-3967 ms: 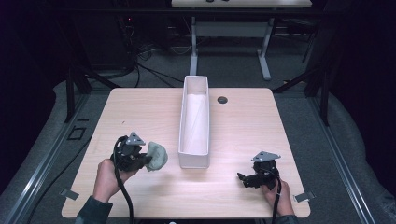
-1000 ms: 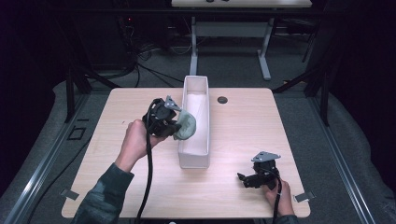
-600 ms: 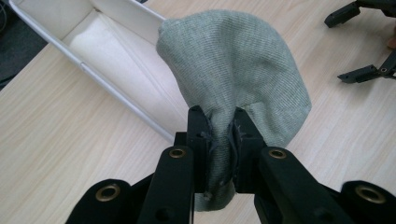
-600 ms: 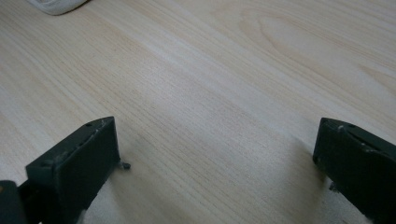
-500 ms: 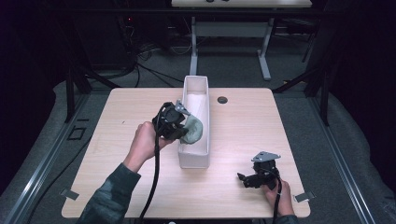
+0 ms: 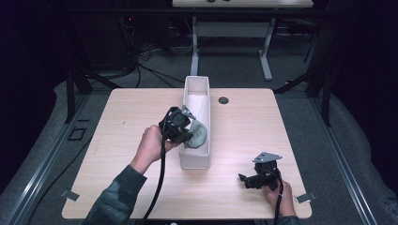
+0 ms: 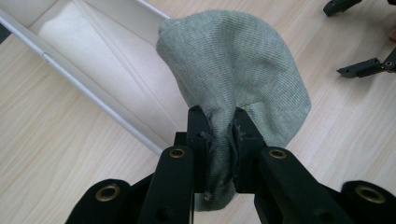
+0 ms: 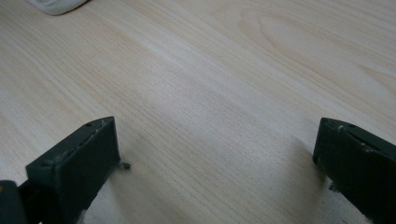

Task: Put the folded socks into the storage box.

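Worktop (image 6: 117, 136): pale wood grain, squarish, rounded corners.
Grommet (image 6: 223, 100): small dark round cap near the worktop's far edge, just right of centre.
Floor (image 6: 347, 140): grey carpet around the worktop.
Far desk frame (image 6: 267, 51): white legs, dark cables lying beside them.

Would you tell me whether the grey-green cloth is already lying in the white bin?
Not yet: the cloth hangs over the white bin, pinched in the left hand-held gripper.
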`<state>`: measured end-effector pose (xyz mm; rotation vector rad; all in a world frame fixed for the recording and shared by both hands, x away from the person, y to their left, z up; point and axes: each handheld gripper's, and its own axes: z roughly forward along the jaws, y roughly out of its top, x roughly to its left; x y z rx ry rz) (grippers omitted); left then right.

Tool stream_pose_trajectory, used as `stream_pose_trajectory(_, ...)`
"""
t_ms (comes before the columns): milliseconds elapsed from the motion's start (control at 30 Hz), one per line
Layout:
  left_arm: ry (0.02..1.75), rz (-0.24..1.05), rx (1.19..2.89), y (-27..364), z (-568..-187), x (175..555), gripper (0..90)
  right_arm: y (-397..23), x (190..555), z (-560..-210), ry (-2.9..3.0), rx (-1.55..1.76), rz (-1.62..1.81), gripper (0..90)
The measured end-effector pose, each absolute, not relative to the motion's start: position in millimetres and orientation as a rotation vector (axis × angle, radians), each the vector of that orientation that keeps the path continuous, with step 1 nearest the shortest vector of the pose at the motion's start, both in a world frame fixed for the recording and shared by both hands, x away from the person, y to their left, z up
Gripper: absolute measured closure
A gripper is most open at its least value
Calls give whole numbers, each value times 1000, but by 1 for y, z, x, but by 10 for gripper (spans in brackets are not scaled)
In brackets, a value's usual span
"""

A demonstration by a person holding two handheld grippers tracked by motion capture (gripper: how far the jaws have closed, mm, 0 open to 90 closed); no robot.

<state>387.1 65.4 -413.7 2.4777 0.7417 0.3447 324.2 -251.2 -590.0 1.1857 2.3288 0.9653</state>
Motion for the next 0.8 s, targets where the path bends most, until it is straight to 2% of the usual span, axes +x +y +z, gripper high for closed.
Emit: stream_pose_trajectory(800, 786, 273, 2539, 58, -445, 396, 801, -251, 324, -590, 2329, 1186, 965, 0)
